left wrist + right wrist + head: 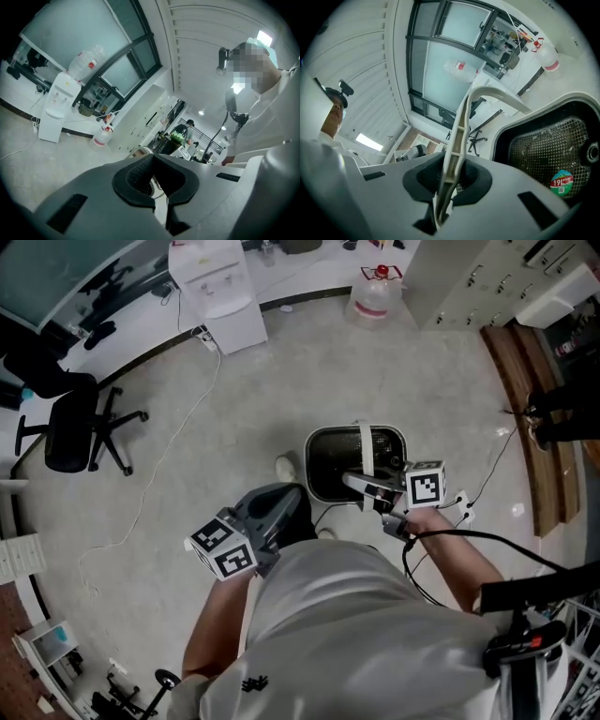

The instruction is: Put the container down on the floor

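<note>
Right gripper [354, 480] — container [308, 465] mouth-up

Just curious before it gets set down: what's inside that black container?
Only dark mesh lining shows inside the container; no contents are visible. The white handle and the right gripper cover part of its bottom.

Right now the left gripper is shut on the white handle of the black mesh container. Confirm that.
Wrong gripper. It is the right gripper that is shut on the white handle of the black mesh container, as the right gripper view shows. The left gripper has its jaws together on nothing.
</note>
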